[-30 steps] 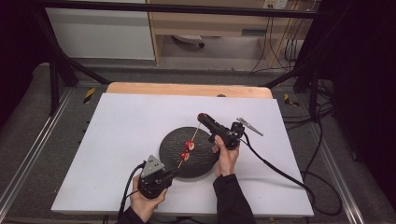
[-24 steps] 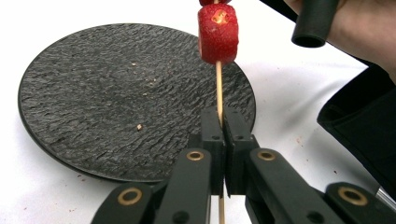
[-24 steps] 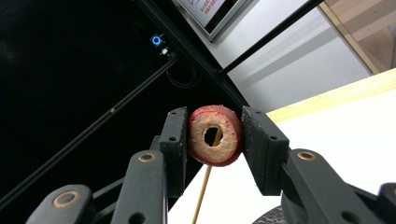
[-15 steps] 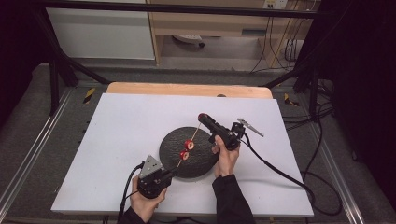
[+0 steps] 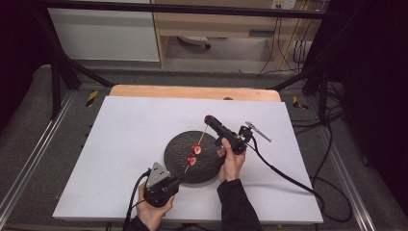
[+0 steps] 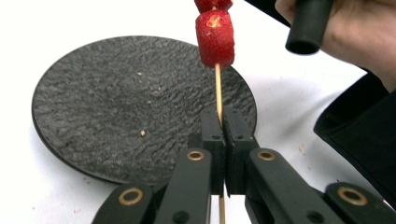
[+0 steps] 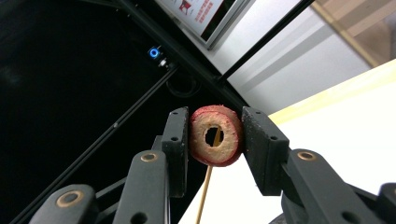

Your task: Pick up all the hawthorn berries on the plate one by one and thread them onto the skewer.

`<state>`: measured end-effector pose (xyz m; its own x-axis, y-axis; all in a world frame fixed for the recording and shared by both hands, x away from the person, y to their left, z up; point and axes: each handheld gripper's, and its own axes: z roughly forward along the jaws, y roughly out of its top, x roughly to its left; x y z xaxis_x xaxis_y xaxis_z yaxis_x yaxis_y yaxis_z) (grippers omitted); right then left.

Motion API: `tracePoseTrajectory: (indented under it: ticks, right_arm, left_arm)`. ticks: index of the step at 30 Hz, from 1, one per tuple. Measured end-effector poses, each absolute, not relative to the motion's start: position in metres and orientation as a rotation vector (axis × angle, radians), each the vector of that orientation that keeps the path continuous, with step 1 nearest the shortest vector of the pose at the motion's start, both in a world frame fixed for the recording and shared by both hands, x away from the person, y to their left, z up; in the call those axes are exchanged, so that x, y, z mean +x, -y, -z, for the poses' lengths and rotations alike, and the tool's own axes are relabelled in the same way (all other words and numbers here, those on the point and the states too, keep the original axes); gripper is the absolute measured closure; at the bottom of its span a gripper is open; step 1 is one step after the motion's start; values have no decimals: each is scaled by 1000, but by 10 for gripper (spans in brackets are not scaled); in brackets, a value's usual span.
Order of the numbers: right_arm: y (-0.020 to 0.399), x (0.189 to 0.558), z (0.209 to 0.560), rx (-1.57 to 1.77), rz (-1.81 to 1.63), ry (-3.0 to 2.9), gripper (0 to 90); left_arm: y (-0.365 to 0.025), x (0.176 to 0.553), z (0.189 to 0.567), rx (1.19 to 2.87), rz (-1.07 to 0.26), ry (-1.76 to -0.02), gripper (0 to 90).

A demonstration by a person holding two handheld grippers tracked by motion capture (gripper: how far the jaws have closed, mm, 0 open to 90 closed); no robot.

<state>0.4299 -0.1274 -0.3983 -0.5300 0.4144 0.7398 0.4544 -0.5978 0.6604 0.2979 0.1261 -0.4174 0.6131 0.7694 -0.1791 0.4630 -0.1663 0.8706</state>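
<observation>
Where left gripper (image 5: pixel 179 179) sits at table's near edge, we note jaws clamped on wooden skewer (image 6: pixel 218 91). Skewer slants up over black slate plate (image 5: pixel 178 144), two red fruit pieces (image 5: pixel 194 155) threaded. Farther out, right gripper (image 7: pixel 215 135) pinches red-skinned ring slice (image 7: pixel 215 135), skewer tip visible through its hole.

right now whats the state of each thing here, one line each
left gripper: jaws shut on the skewer
right gripper: jaws shut on the ring
skewer: slanted above the plate, bottom end clamped, tip at the ring's hole
ring: red rimmed, upright between the jaws, at the skewer's top end
two red pieces: already threaded on the skewer, apart
plate: flat on the table, bare but for crumbs
</observation>
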Motion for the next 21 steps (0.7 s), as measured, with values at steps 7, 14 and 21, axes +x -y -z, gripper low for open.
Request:
tracePoseTrajectory:
  ticks: [7, 14, 21]
  right_arm:
    - [127, 430, 399, -1504, 2320, 1406, 633]
    - [127, 427, 398, -1506, 2312, 1412, 634]
    - [129, 427, 395, -1497, 2290, 1490, 634]
  left_arm:
    - [-125, 298, 416, 1779, -372, -1000, 885]
    - [-119, 302, 422, 1800, -359, -1021, 885]
    - [-127, 304, 420, 1812, -360, -1005, 885]
